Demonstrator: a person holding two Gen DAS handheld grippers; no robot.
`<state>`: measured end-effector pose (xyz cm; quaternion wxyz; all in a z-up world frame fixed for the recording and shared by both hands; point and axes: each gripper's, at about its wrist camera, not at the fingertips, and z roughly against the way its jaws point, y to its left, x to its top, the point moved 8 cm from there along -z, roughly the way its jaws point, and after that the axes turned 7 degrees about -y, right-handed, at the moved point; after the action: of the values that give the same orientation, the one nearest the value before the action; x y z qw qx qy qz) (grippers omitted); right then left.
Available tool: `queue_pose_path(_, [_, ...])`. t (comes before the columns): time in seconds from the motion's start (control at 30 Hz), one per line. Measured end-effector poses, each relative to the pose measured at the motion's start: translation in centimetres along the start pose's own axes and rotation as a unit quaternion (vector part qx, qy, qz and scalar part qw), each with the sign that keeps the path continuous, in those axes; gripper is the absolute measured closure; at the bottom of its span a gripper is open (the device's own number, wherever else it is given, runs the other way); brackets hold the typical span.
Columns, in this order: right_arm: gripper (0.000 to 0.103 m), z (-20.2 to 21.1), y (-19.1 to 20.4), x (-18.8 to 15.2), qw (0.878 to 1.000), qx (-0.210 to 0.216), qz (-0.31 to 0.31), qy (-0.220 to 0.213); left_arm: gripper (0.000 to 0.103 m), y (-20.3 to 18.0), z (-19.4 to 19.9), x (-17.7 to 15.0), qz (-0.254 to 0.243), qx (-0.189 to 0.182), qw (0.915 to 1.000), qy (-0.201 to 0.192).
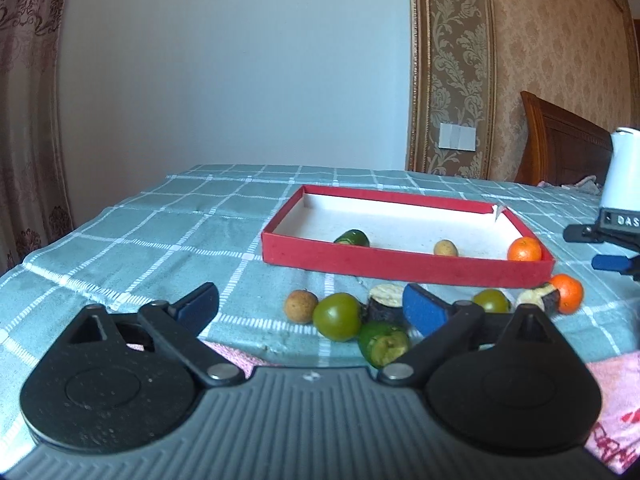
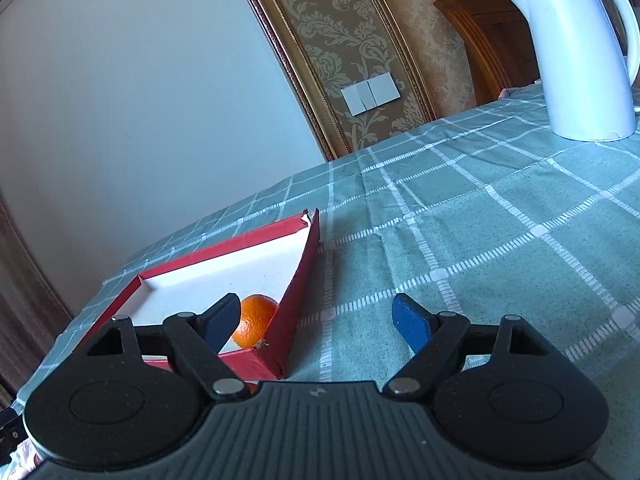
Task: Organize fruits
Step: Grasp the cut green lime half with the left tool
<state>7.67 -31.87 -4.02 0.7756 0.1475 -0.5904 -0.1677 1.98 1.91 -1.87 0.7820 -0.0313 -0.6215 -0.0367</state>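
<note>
Loose fruits lie in a cluster on the table [image 1: 160, 224], just in front of the near wall of the red box [image 1: 400, 266]: a brown round fruit [image 1: 301, 306], a green tomato [image 1: 338, 316] touching it on the right, a cut green piece [image 1: 383, 344] nearest the camera, a dark cut piece with a pale face [image 1: 386, 300], a second green tomato [image 1: 491, 301], another dark cut piece [image 1: 540, 298], and an orange [image 1: 566, 293] at the far right. Inside the box rest a green piece [image 1: 352, 238], a small tan fruit [image 1: 445, 247], and a second orange [image 1: 524, 249] [image 2: 256, 320] in the near right corner.

The left tongs [image 1: 310, 306] hover low over the cluster, spread wide and holding nothing; their right finger hides part of the dark cut piece and the second tomato. The right tongs [image 2: 316, 320] are also spread wide and empty, straddling the box's right wall; their left finger covers part of the orange in the box.

A white kettle [image 2: 580, 52] stands well apart on the checked tablecloth [image 2: 480, 220]. A pink cloth [image 1: 612, 400] lies at the near edge. Behind are a white wall [image 1: 240, 60], patterned wallpaper [image 1: 560, 60] with a switch plate [image 1: 457, 135], and a wooden headboard [image 1: 560, 140].
</note>
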Motion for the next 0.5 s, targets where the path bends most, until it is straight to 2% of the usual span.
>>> queue_pose_path(0.2, [0.02, -0.1, 0.0, -0.2, 1.0, 0.006, -0.005, 0.006, 0.012, -3.4, 1.0, -1.1, -0.031, -0.032, 0.9989, 0.014])
queue_pose_path(0.37, [0.02, -0.1, 0.0, -0.2, 1.0, 0.009, -0.006, 0.007, 0.018, -4.8, -0.6, -2.0, -0.032, -0.026, 0.9981, 0.046])
queue_pose_path(0.43, [0.02, -0.2, 0.1, -0.2, 1.0, 0.011, -0.005, 0.008, 0.023, -4.9, -1.2, -2.2, -0.033, -0.02, 0.9979, 0.053])
queue_pose_path(0.5, [0.02, -0.2, 0.1, -0.2, 1.0, 0.012, -0.007, 0.009, 0.04, -5.0, -1.7, -2.3, -0.031, -0.019, 0.9974, 0.063])
